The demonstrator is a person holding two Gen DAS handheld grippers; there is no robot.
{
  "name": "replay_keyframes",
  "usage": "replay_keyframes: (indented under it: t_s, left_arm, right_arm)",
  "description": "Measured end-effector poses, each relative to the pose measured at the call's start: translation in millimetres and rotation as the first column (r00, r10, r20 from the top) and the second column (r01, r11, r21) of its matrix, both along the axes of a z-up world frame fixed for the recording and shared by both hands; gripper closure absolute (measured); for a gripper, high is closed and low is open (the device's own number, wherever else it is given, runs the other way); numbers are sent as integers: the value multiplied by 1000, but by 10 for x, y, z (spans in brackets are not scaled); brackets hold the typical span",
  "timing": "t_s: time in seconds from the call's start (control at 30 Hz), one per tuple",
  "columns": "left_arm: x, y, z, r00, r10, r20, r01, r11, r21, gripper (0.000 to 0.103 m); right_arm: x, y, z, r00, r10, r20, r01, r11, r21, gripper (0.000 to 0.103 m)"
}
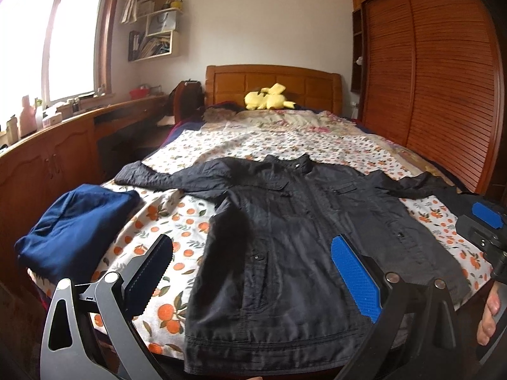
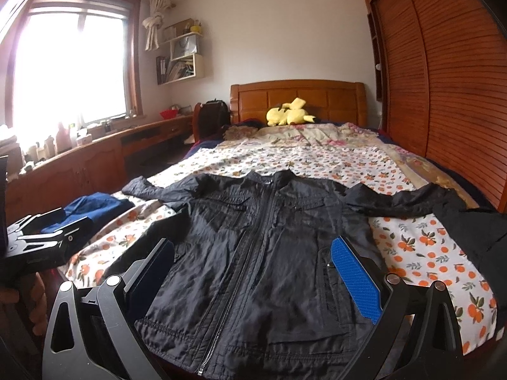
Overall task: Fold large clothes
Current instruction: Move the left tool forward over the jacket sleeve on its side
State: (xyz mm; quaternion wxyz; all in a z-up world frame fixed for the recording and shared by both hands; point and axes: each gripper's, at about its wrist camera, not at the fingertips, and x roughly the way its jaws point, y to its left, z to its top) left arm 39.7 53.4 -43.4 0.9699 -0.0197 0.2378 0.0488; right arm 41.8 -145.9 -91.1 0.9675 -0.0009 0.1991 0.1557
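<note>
Starting at the left, a folded blue cloth (image 1: pixel 76 231) sits near the edge of the bed (image 1: pixel 285 136). Next to it the black jacket (image 1: pixel 304 221) lies flat and face up in the middle, zipped, with both sleeves spread out to the sides. The left tongs (image 1: pixel 250 272) hang wide above its lower left part and hold nothing. The right tongs (image 2: pixel 253 278) hang wide above the lower right part, empty too. To fold well, I think each tongs should pinch a sleeve near the cuff and lay it across the chest, keeping the cloth smooth.
</note>
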Motion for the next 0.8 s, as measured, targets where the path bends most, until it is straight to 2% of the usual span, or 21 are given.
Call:
replay_keyframes:
  t_s: [0.23, 0.6, 0.8]
  left_arm:
    - [165, 234, -140, 1000, 18, -23, -19, 1000, -20, 2]
    - [501, 496, -341, 995, 79, -64, -78, 997, 20, 2]
    - [723, 644, -444, 988, 111, -105, -107, 994, 38, 2]
  right_arm:
    - [190, 158, -159, 999, 32, -26, -32, 999, -14, 7]
    - [700, 405, -376, 993, 102, -50, -103, 994, -19, 7]
    - [1026, 609, -476, 986, 153, -71, -157, 986, -55, 7]
